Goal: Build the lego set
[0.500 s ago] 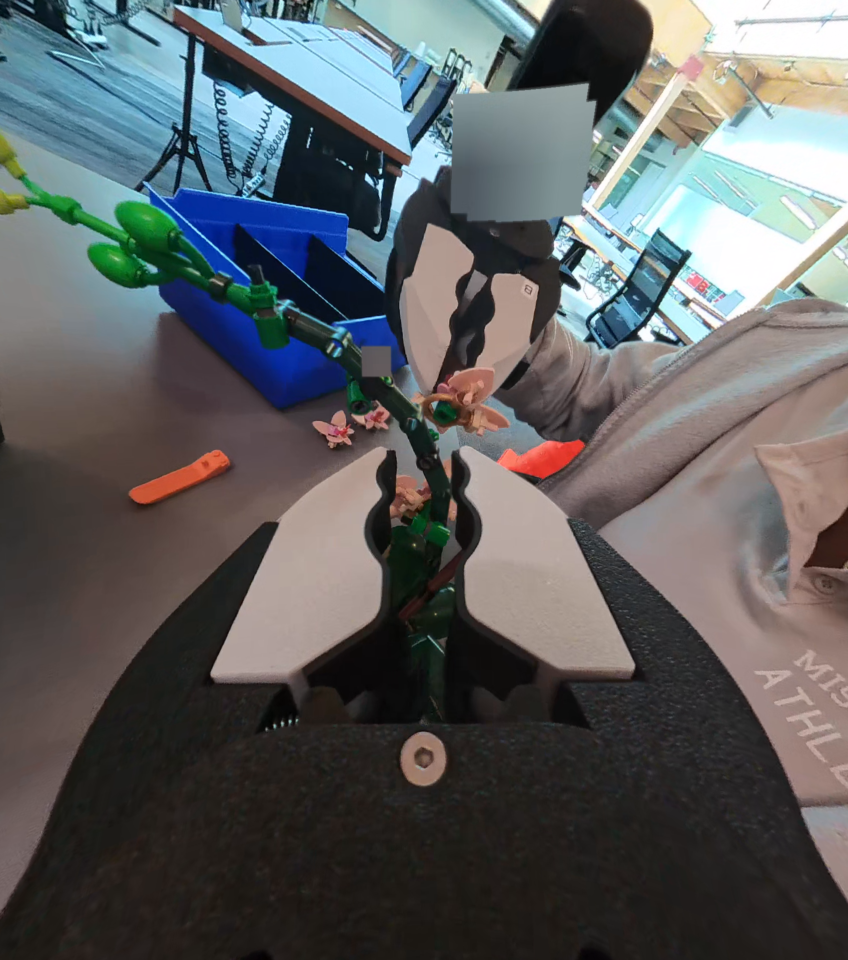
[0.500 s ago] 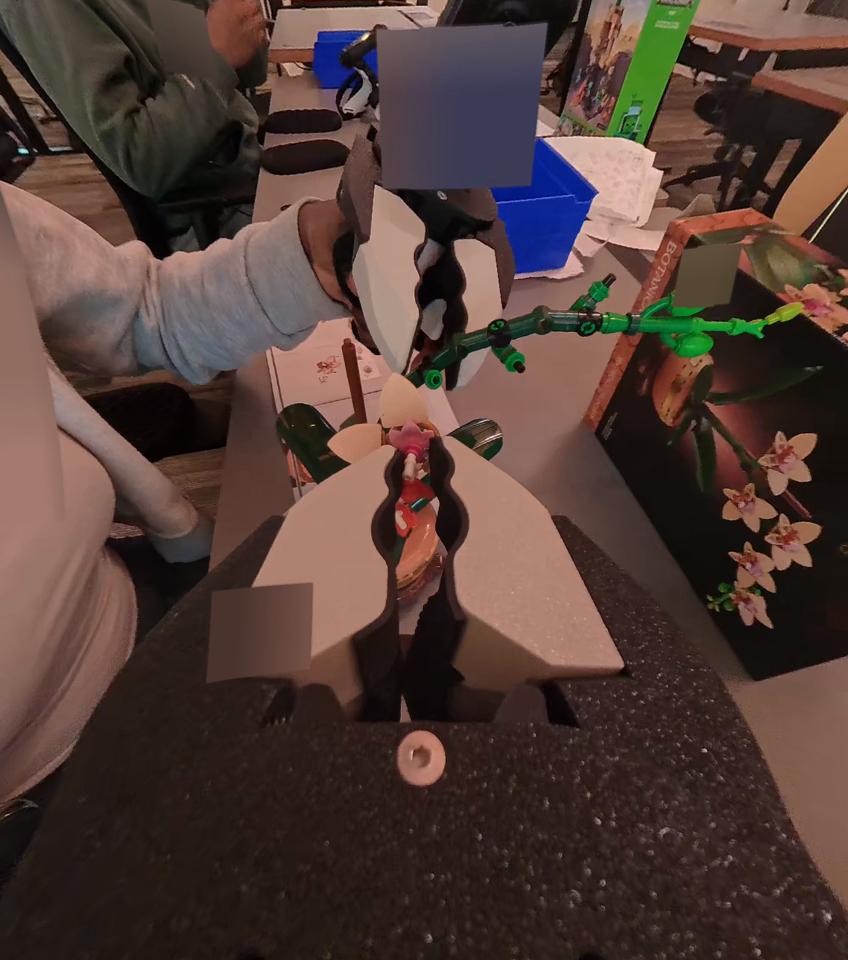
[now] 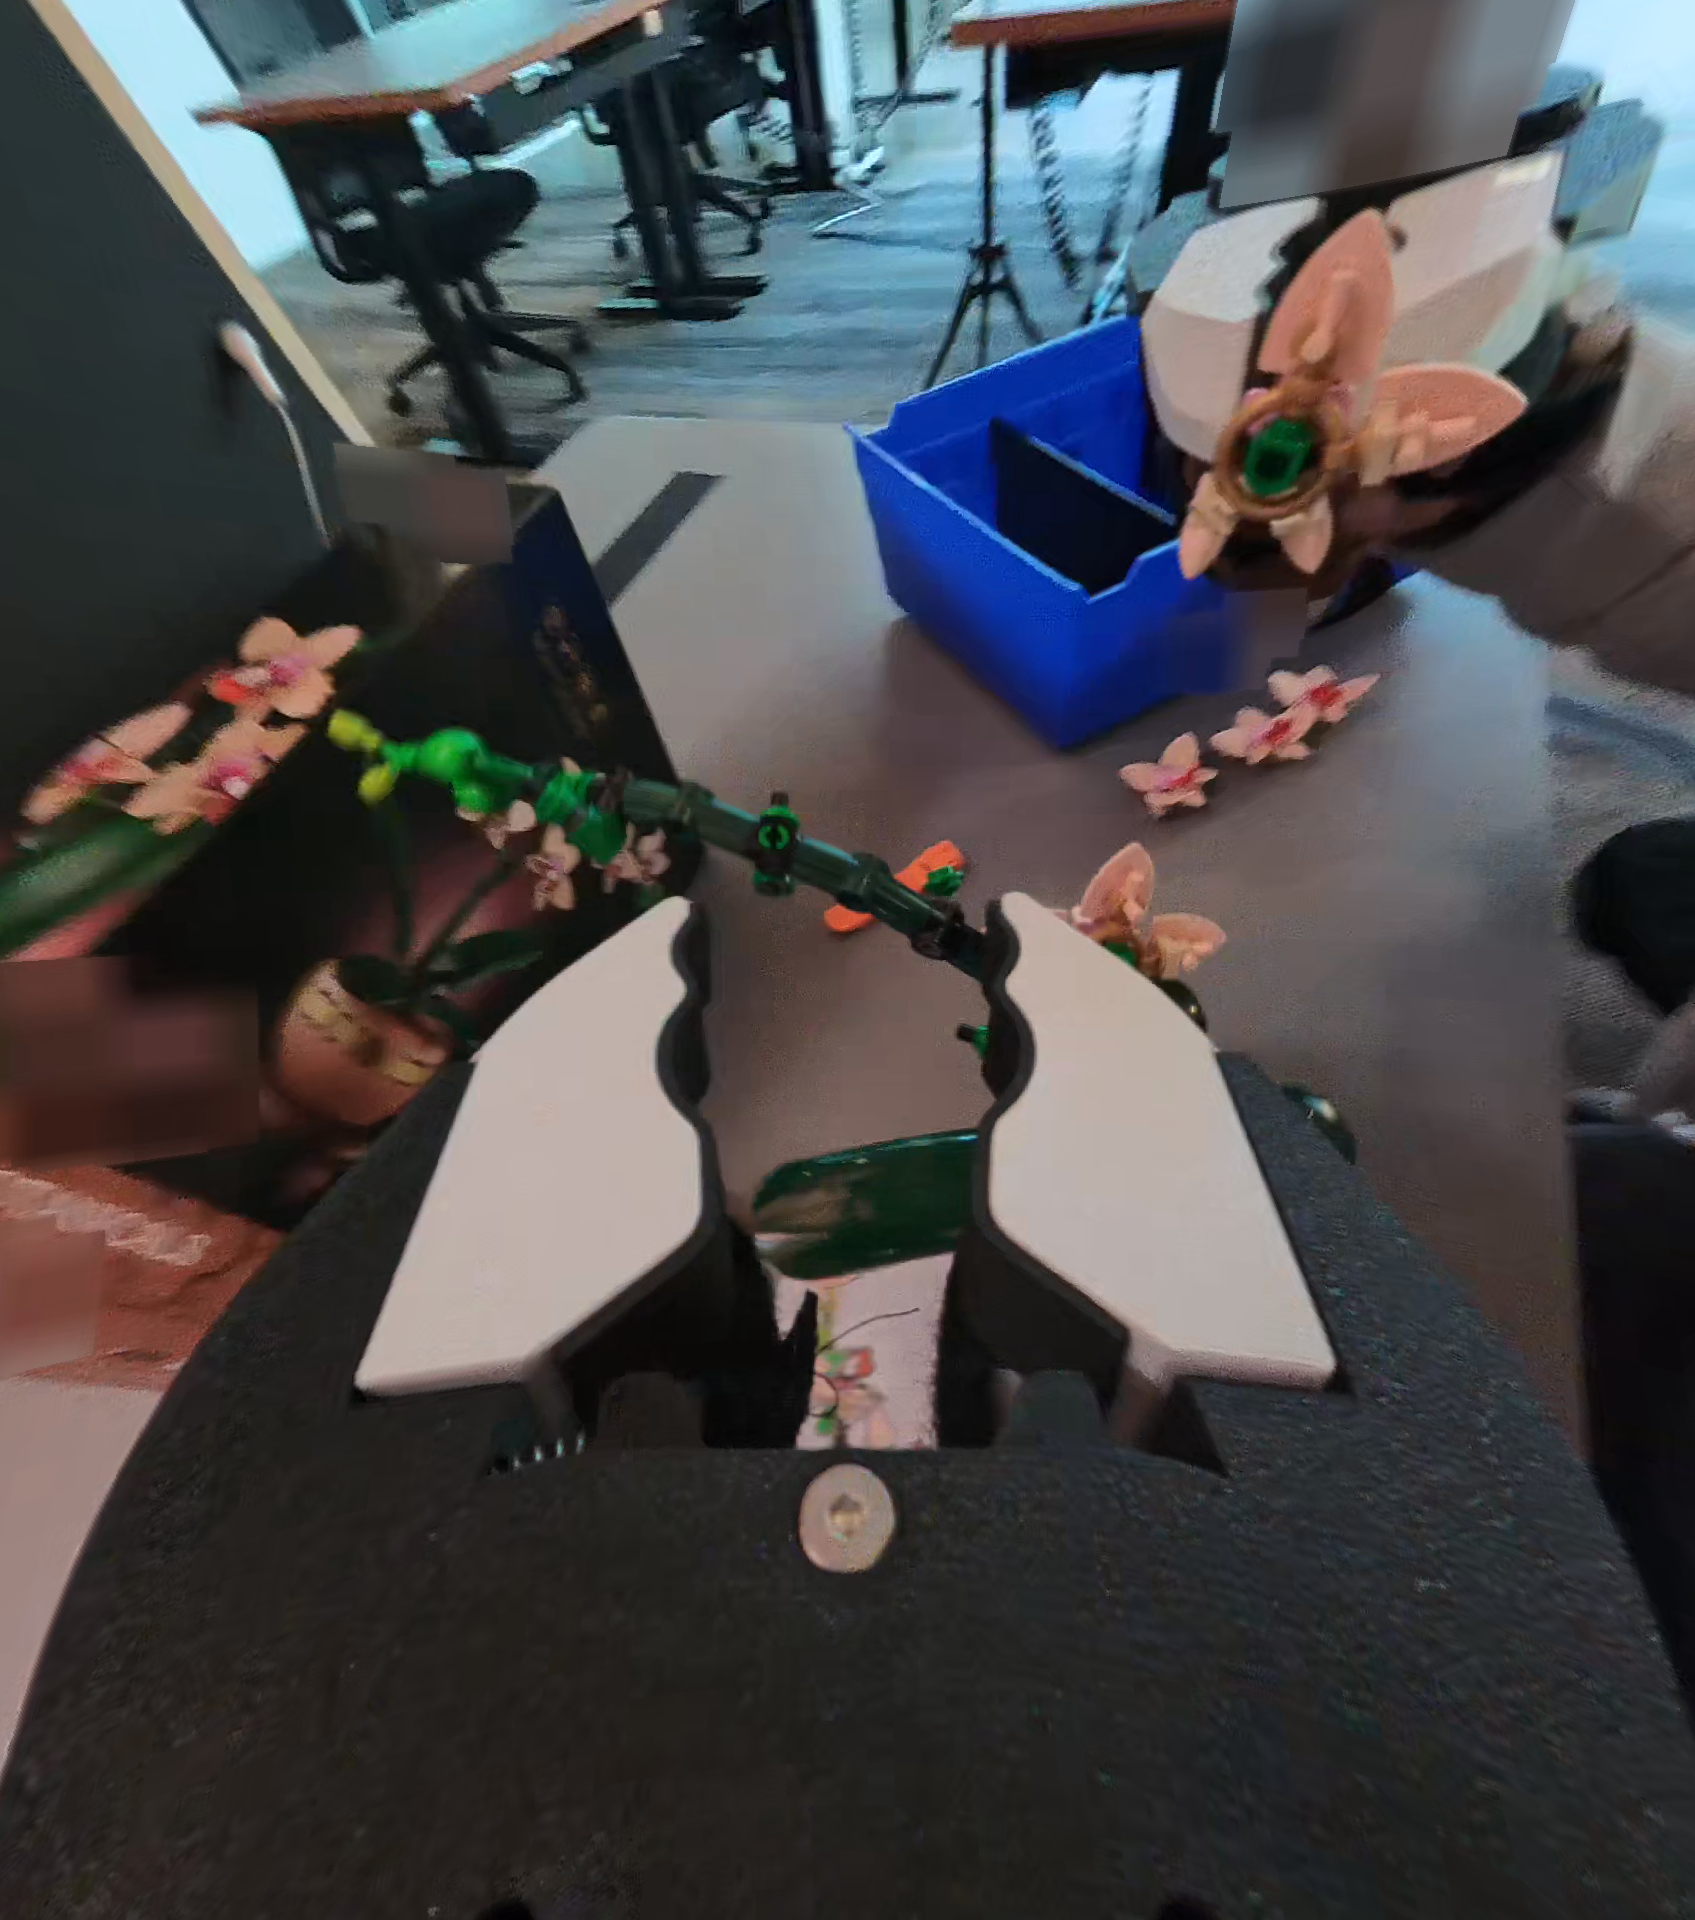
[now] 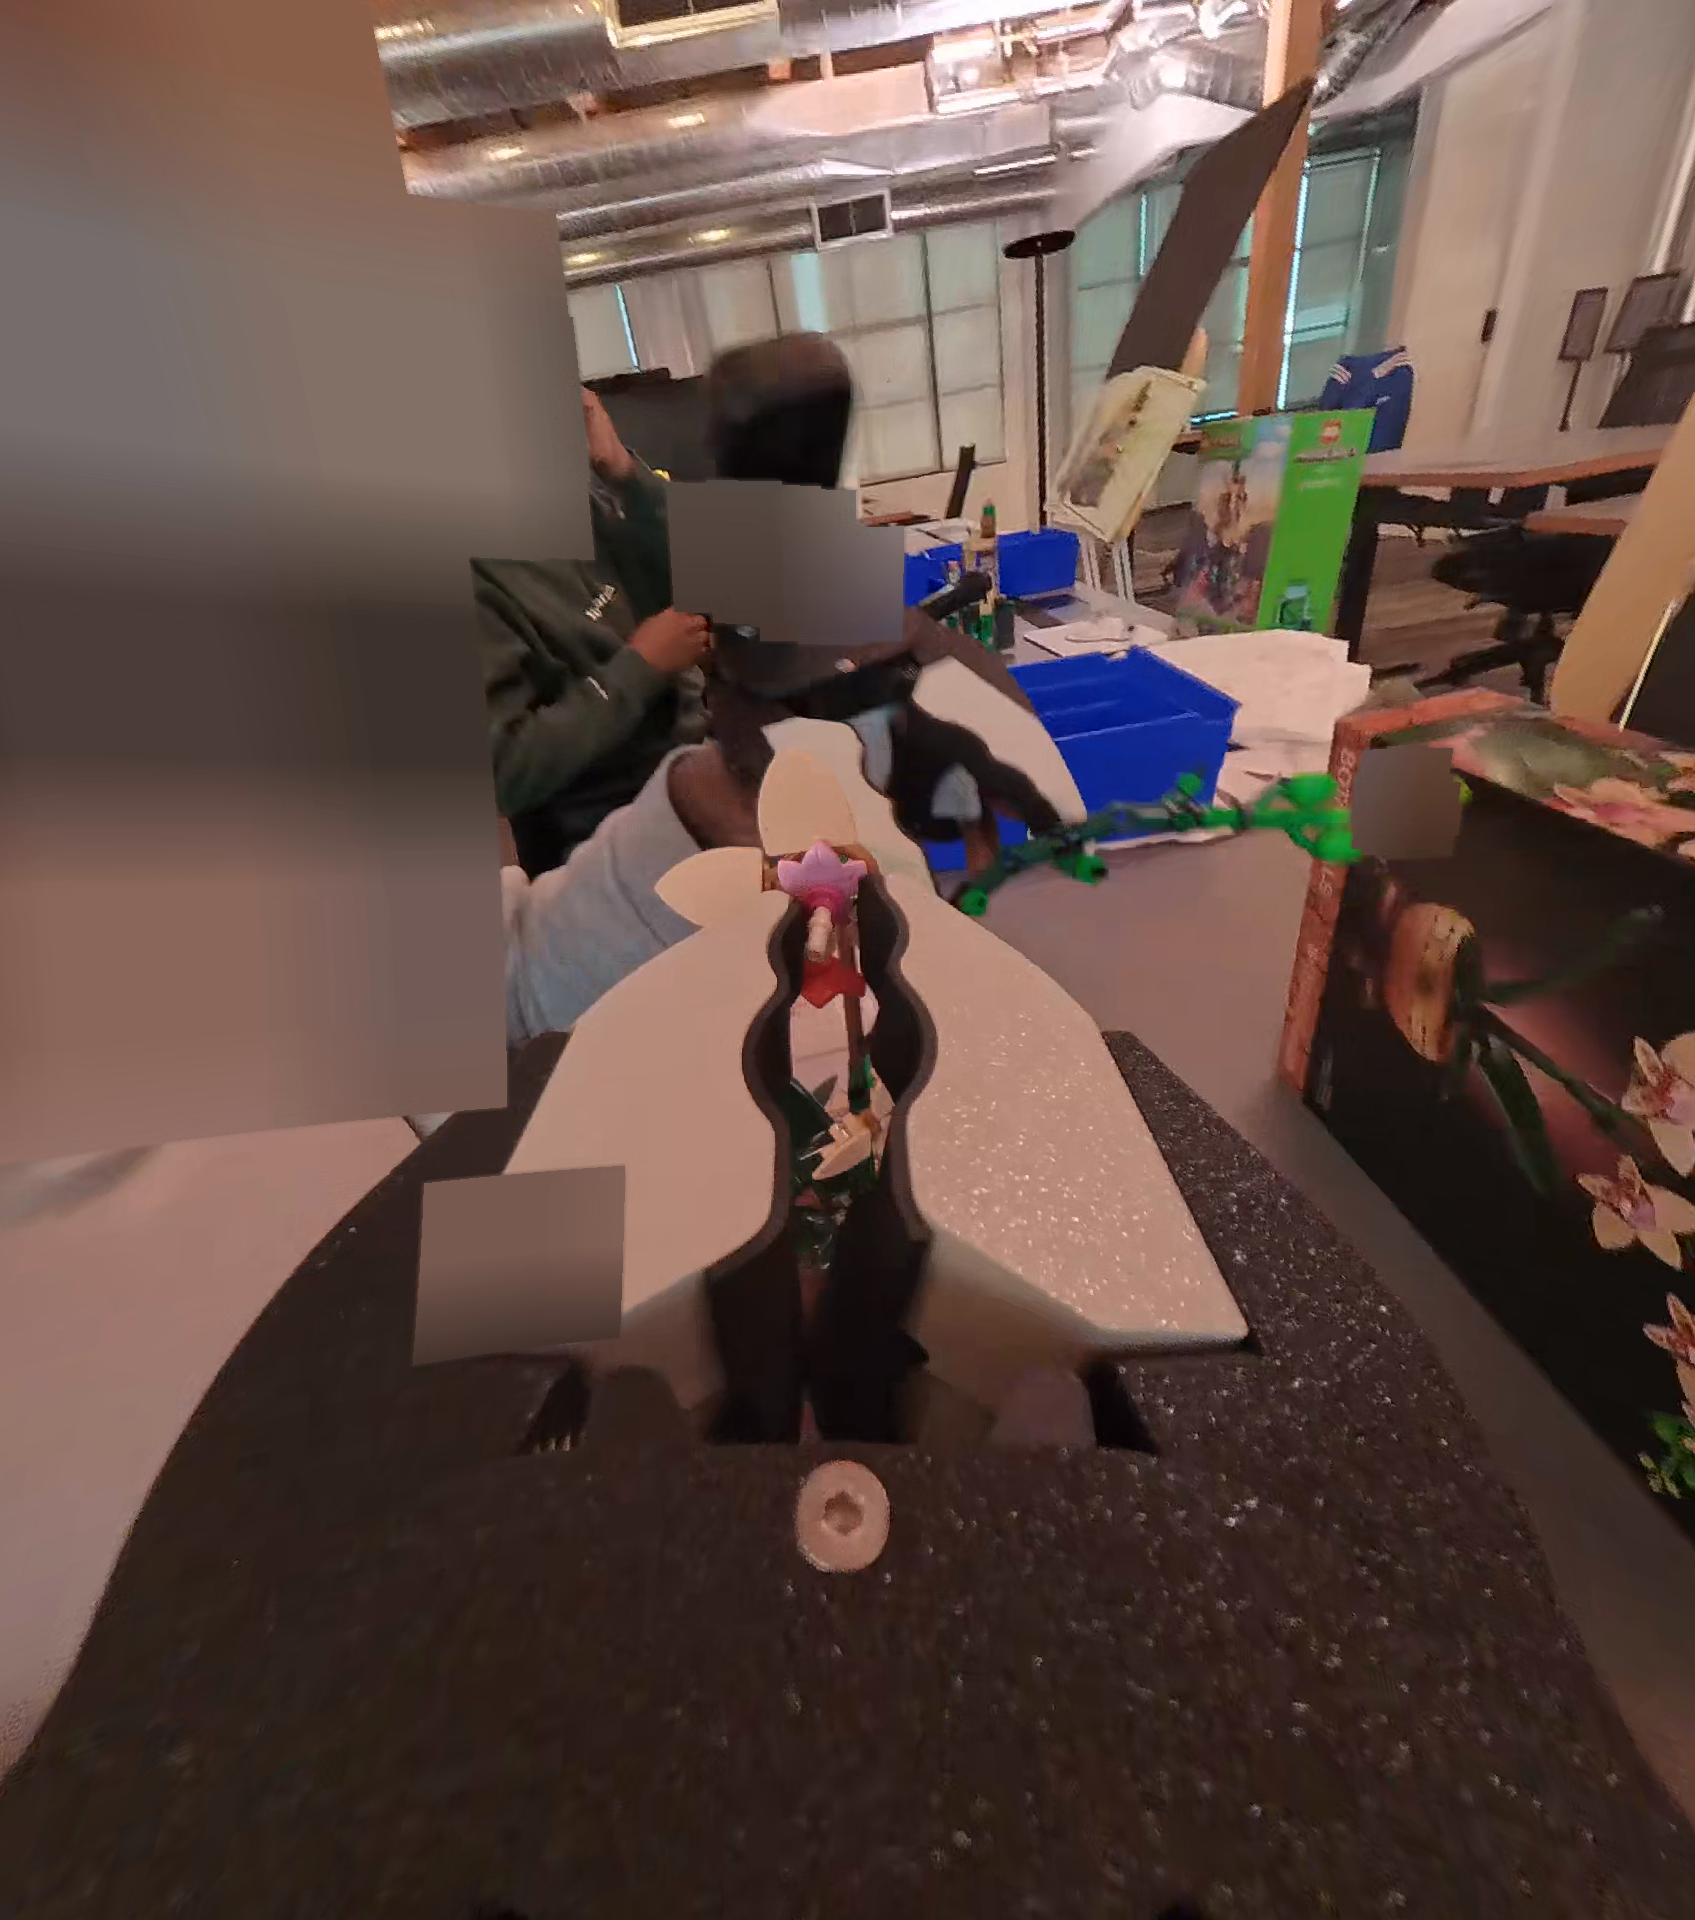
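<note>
My left gripper (image 3: 848, 935) is open, just above the grey table (image 3: 770, 644). A green lego stem (image 3: 718, 816) with yellow-green buds arches from the left and passes behind my right-hand finger (image 3: 1082, 1091). A dark green leaf (image 3: 864, 1195) lies between the fingers, and a pale pink flower (image 3: 1134, 925) sits on the stem beyond them. My right gripper (image 4: 822, 894) is shut on a pale orchid flower (image 4: 807, 810) with a pink centre. In the left wrist view it holds that flower (image 3: 1321, 416) raised at the upper right.
A blue divided bin (image 3: 1030, 582) stands behind the stem, with three small pink flowers (image 3: 1258, 727) loose beside it. An orange brick separator (image 3: 884, 883) lies behind the stem. The dark set box (image 4: 1549, 1039) stands at the table's side. A person in a green top (image 4: 562, 644) sits beyond. Some 10 cm of space lies between my two pairs of fingers.
My left gripper has opened and let go of the plant, and its view has swung towards the box. My right gripper has lifted the flower up and away from the stem.
</note>
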Demonstrator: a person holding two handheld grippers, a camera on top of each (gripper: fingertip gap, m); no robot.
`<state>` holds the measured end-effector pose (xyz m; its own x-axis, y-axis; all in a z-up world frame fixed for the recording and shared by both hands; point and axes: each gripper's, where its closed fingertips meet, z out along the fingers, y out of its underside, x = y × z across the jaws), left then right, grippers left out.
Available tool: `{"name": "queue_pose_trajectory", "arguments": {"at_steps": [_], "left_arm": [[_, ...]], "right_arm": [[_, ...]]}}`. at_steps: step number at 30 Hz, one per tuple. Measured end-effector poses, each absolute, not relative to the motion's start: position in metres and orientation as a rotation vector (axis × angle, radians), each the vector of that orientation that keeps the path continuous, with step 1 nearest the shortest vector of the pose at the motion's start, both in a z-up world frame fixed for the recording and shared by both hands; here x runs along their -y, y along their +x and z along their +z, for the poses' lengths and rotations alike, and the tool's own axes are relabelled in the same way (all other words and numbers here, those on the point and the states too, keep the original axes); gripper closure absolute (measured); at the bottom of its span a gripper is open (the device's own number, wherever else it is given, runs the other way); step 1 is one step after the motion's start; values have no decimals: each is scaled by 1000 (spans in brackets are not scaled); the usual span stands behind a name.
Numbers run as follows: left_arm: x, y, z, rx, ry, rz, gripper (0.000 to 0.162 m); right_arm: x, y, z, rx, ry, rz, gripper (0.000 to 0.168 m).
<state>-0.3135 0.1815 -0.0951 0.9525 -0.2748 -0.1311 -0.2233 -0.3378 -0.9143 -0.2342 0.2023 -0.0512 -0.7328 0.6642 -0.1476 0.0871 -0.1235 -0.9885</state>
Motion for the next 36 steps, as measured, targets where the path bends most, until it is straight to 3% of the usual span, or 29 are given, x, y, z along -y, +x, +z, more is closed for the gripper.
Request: {"name": "queue_pose_trajectory", "arguments": {"at_steps": [6, 16, 20, 27, 31, 36], "left_arm": [[-179, -295, -101, -434, -1966, 29, 112], [-149, -293, -74, -169, -1707, -451, 113], [-156, -300, -81, -35, -1668, -635, 125], [-173, -287, -96, -35, -1715, -701, 131], [-179, -284, -95, -58, -1691, -725, 150], [-178, -271, -94, -149, -1661, -859, 153]], "right_arm": [[-196, -234, -66, 1793, -866, 1818, 158], [-200, -234, -76, 1876, -895, 1613, 158], [-207, -249, -94, 1920, -894, 1595, 158], [-197, -267, -92, 2096, -691, 1617, 158], [-198, -277, -98, 2205, -652, 1538, 158], [-203, -277, -113, 2217, -714, 1608, 158]]}}
